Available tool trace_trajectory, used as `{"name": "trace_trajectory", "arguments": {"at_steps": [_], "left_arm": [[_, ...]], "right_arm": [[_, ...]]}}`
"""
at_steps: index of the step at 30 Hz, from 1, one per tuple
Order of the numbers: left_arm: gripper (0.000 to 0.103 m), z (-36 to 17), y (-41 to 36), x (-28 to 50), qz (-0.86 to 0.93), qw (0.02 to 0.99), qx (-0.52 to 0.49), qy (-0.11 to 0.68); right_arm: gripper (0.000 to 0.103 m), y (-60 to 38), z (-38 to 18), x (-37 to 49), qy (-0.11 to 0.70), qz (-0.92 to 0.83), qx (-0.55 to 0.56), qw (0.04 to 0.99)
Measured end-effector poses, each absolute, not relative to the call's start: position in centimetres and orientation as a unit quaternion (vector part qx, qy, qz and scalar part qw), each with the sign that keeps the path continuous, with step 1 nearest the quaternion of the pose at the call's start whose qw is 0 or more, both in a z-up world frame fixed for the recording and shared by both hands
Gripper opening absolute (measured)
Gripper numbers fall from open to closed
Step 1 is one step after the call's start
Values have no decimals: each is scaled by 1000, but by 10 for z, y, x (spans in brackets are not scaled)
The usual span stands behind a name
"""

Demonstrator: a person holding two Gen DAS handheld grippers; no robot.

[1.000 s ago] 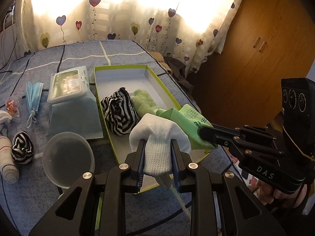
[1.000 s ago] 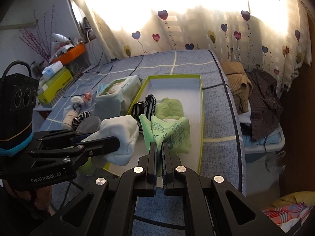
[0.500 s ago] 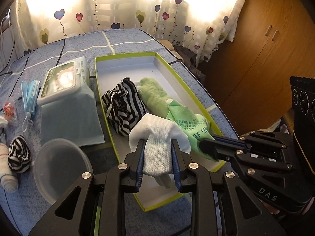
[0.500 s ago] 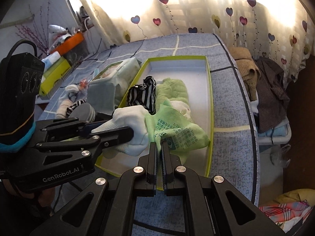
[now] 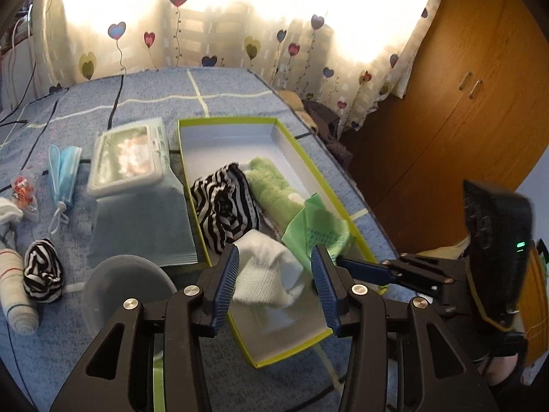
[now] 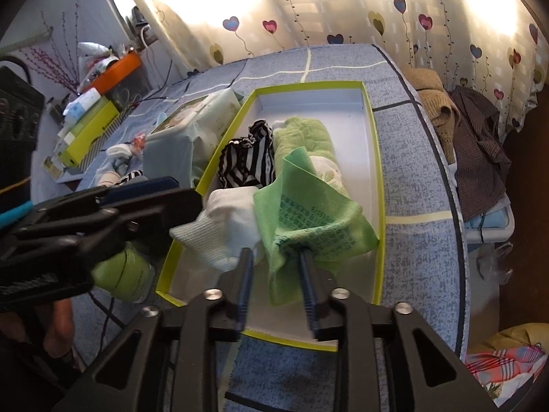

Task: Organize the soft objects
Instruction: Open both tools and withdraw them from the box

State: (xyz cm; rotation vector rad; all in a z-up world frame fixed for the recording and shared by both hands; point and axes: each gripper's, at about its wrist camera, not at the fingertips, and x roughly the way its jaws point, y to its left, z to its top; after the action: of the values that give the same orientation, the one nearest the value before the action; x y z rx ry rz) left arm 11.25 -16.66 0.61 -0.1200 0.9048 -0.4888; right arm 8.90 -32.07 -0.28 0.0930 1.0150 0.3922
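Over the near end of the box (image 5: 338, 206), both tongs are letting go at once, so this looks like the drop-off step. The left tongs (image 5: 274, 276) are opening wide, with the white sock (image 5: 264, 274) still sitting between the pads but apparently not pinched anymore. The right tongs (image 6: 276, 283) are opening too, with the green cloth (image 6: 308, 216) bunched between them; it seems to lean on the right pad, though it's hard to say if that pad still has any hold. Sock and cloth sit touching each other in the box, just in front of the striped sock (image 5: 223, 206) and the green towel (image 5: 271, 185).

Next move is probably to lift both tongs clear without snagging fabric, then go for what's left on the bed (image 5: 154, 92): a second striped sock (image 5: 43, 273) and a rolled white sock (image 5: 13, 292) off to the left, near the bowl (image 5: 127, 292). The mask (image 5: 63, 171) and wipes pack (image 5: 133, 158) may count as soft too, hard to say.
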Motion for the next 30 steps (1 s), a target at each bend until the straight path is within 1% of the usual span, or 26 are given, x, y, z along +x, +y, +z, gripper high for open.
{"name": "trace_trajectory", "arguments": {"at_steps": [1, 2, 12, 25, 30], "left_arm": [[45, 10, -163, 110, -232, 872, -58, 428], [45, 13, -161, 109, -230, 874, -56, 424], [45, 30, -119, 99, -205, 891, -84, 397], [45, 30, -55, 93, -159, 901, -124, 384], [45, 34, -42, 88, -154, 906, -129, 373]], "right_arm": [[45, -318, -3, 88, 484, 186, 45, 854], [45, -315, -3, 88, 484, 187, 43, 854], [46, -288, -13, 100, 485, 170, 16, 858], [45, -275, -10, 171, 476, 145, -11, 867], [46, -275, -1, 167, 474, 140, -9, 870]]}}
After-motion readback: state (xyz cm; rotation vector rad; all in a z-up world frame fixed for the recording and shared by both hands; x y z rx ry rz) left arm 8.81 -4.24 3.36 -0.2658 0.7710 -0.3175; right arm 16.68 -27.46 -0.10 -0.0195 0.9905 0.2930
